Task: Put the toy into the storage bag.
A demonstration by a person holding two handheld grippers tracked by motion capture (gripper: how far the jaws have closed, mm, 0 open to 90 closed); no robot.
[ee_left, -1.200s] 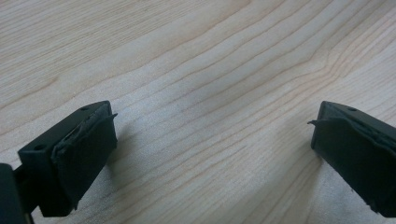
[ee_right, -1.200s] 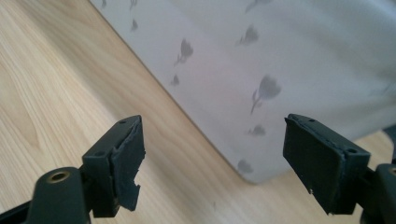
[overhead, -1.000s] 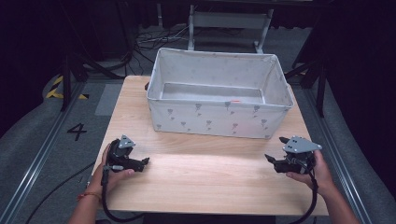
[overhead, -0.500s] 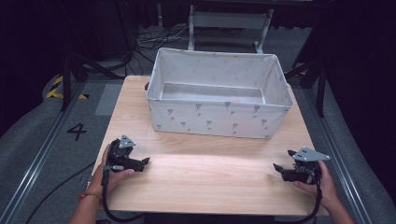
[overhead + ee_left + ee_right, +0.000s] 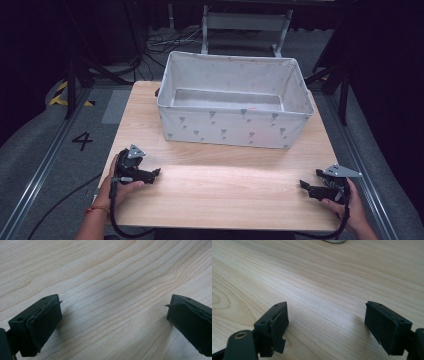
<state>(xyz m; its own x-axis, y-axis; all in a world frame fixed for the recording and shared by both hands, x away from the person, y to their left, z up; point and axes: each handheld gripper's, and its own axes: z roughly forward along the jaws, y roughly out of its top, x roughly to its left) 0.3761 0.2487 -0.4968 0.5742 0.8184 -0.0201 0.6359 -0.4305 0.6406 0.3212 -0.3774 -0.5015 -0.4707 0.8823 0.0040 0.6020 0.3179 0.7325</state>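
Observation:
A pale grey fabric bin [image 5: 232,127] with small dark marks stands on the far half of the wooden table [image 5: 220,190]; its inside looks bare. My left gripper [image 5: 155,173] rests near the table's front left, held by a hand, jaws pointing right. In the left gripper view its jaws stand wide apart over bare wood [image 5: 112,302], nothing between them. My right gripper [image 5: 303,184] sits at the front right corner, jaws pointing left. The right gripper view shows its two black pads [image 5: 279,320] far apart above the wood, holding nothing.
The bin's near wall lies well beyond both grippers, with open tabletop between them. A metal rail [image 5: 40,175] and a floor mark "4" [image 5: 83,140] run along the left. Cables [image 5: 165,42] and a metal frame [image 5: 245,25] lie behind the table.
My right gripper has moved toward the person and lower, to the front right corner of the table. The left gripper has stayed where it was.

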